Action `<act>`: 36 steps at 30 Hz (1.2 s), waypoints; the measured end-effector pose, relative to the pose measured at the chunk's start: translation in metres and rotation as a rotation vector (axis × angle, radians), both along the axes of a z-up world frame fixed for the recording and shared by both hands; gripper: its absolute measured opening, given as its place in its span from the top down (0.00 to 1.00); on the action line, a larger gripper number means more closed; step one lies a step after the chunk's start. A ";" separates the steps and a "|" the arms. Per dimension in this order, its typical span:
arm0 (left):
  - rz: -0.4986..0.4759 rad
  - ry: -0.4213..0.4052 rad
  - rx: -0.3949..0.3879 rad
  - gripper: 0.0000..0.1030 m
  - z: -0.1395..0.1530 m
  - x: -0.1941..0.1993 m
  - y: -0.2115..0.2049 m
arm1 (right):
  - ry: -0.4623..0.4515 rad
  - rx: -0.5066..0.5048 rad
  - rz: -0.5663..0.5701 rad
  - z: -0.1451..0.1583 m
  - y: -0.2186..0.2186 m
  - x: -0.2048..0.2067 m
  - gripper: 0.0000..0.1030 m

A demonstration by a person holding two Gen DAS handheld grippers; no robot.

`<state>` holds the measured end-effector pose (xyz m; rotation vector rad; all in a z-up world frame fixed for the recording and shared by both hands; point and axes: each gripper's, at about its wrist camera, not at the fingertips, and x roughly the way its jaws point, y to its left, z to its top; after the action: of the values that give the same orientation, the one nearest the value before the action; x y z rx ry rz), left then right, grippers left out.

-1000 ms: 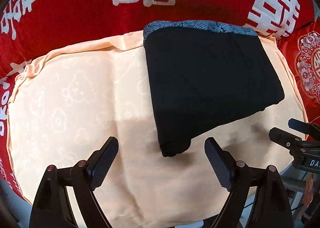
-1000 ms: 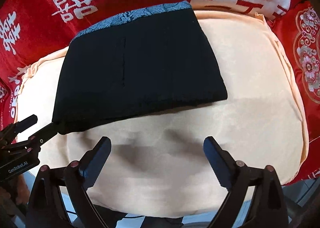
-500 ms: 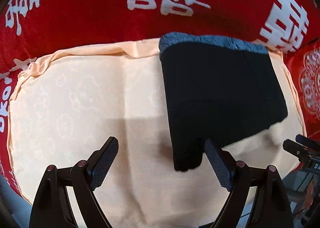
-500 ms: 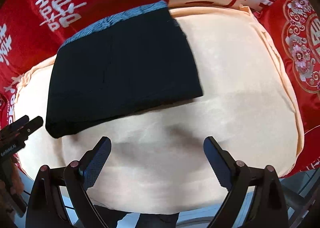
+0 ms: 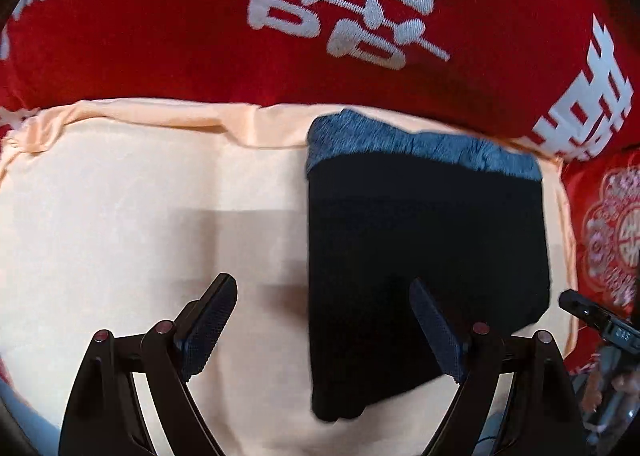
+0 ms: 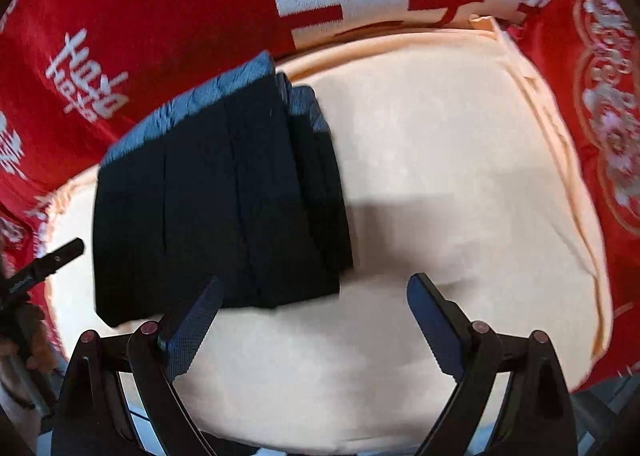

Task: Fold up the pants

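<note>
The black pants point(image 5: 424, 248) lie folded into a compact rectangle on a peach cloth point(image 5: 140, 224), with a blue-grey patterned waistband along the far edge. My left gripper point(image 5: 324, 320) is open and empty, hovering over the stack's near left edge. In the right wrist view the pants point(image 6: 216, 212) lie left of centre, stacked in layers. My right gripper point(image 6: 314, 316) is open and empty, just in front of the stack's near right corner. Each gripper shows at the edge of the other's view.
A red blanket with white characters point(image 5: 200, 28) surrounds the peach cloth at the back and sides. The peach cloth point(image 6: 460, 196) lies bare right of the pants. The table's front edge runs just below both grippers.
Both grippers have moved closer over the cloth: the left has shifted right over the stack's near edge, the right has swung left toward the stack's near right corner. The pants lie still.
</note>
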<state>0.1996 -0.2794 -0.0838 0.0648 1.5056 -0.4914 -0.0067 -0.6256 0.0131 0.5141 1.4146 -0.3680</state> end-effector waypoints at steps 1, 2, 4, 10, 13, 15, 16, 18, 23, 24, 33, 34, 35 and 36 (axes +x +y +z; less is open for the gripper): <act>-0.003 0.007 -0.013 0.14 -0.002 0.003 -0.002 | -0.023 0.042 -0.001 -0.004 -0.008 0.004 0.08; -0.009 0.013 -0.029 0.14 -0.005 0.006 -0.004 | -0.044 0.077 -0.002 -0.007 -0.014 0.008 0.08; -0.039 0.032 -0.061 0.14 -0.013 0.012 -0.009 | -0.095 0.162 0.003 -0.015 -0.027 0.018 0.08; -0.103 0.109 -0.130 0.14 -0.038 0.020 -0.011 | -0.098 0.309 0.026 -0.052 -0.056 0.037 0.08; -0.105 0.146 -0.162 0.14 -0.051 0.022 -0.010 | -0.100 0.401 0.039 -0.069 -0.064 0.041 0.08; -0.106 0.151 -0.175 0.14 -0.057 0.024 -0.013 | -0.099 0.456 0.052 -0.080 -0.065 0.045 0.11; -0.108 0.152 -0.182 0.14 -0.059 0.024 -0.016 | -0.108 0.492 0.060 -0.085 -0.066 0.047 0.12; -0.110 0.150 -0.180 0.06 -0.062 0.025 -0.020 | -0.128 0.550 0.063 -0.091 -0.066 0.049 0.13; -0.089 0.177 -0.198 0.03 -0.076 0.026 -0.033 | -0.161 0.609 0.092 -0.101 -0.061 0.059 0.14; -0.076 0.176 -0.196 0.02 -0.078 0.026 -0.036 | -0.162 0.612 0.095 -0.102 -0.060 0.060 0.15; -0.072 0.085 -0.212 0.42 -0.042 0.007 -0.047 | -0.190 0.650 0.027 -0.089 -0.058 0.061 0.61; -0.071 0.077 -0.213 0.43 -0.034 0.005 -0.047 | -0.202 0.667 0.013 -0.085 -0.056 0.060 0.62; -0.067 0.075 -0.217 0.43 -0.029 0.004 -0.046 | -0.208 0.676 0.007 -0.083 -0.055 0.060 0.62; -0.063 0.072 -0.223 0.43 -0.024 0.002 -0.044 | -0.214 0.680 0.007 -0.079 -0.054 0.059 0.62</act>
<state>0.2018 -0.3236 -0.1074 -0.0817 1.5137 -0.7159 0.0526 -0.6793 -0.0657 1.0648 1.3114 0.1889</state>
